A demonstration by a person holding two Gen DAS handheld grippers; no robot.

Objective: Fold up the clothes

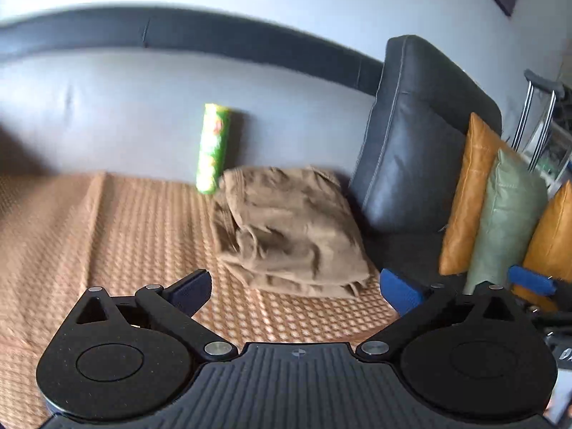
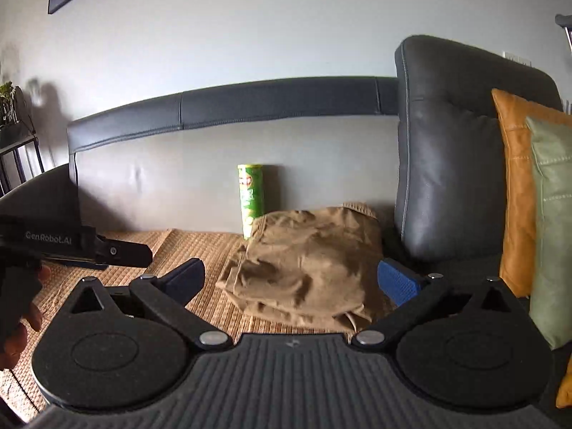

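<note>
- I see the folded tan cotton garment (image 2: pixel 307 268) lying bunched on the woven brown mat (image 2: pixel 207 250).
- "GenRobot.AI" reads on the left gripper (image 2: pixel 107 250).
- My left gripper (image 1: pixel 296 286) and right gripper (image 2: pixel 296 279) gape wide, gripping nothing.

One folded tan garment (image 2: pixel 307 268), one green can (image 2: pixel 250 196), two orange cushions (image 1: pixel 468 193), one green cushion (image 1: pixel 507 221)
</note>
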